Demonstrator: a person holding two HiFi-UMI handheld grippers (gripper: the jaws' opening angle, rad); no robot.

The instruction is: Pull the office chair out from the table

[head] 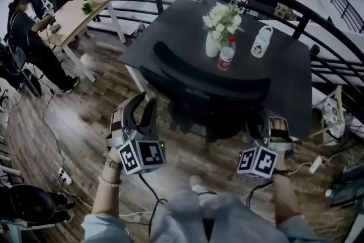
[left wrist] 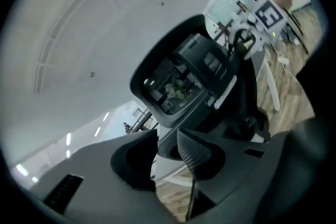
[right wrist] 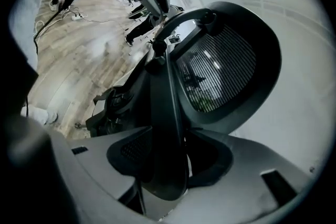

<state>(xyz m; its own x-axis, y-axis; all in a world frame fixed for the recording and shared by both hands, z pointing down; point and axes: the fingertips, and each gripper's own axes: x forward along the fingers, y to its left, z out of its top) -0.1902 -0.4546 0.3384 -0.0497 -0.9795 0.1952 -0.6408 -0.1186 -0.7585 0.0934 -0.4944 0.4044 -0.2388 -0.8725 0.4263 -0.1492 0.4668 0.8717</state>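
The office chair (head: 210, 94) sits tucked against the near edge of the black table (head: 170, 25), seat underneath and back towards me. It faces away from me, into the table. Its backrest stands upright, and its broad upper edge runs left to right across the head view.

I expect it to be fairly heavy but willing, rolling back over the wooden floor if pulled straight (I can't make out the castors, so that is a guess). The frame looks rigid; the mesh back (right wrist: 226, 60) would likely give under the pads, so I'd take hold of the hard frame at either side.

My right gripper (head: 273, 122) is at the chair's right side, its jaws spread wide with a dark upright part of the frame (right wrist: 168, 128) standing between them. The pads don't look clamped onto it.

My left gripper (head: 145, 101) hangs just short of the chair's left side. Its jaws are partly apart, with only floor showing through the gap.
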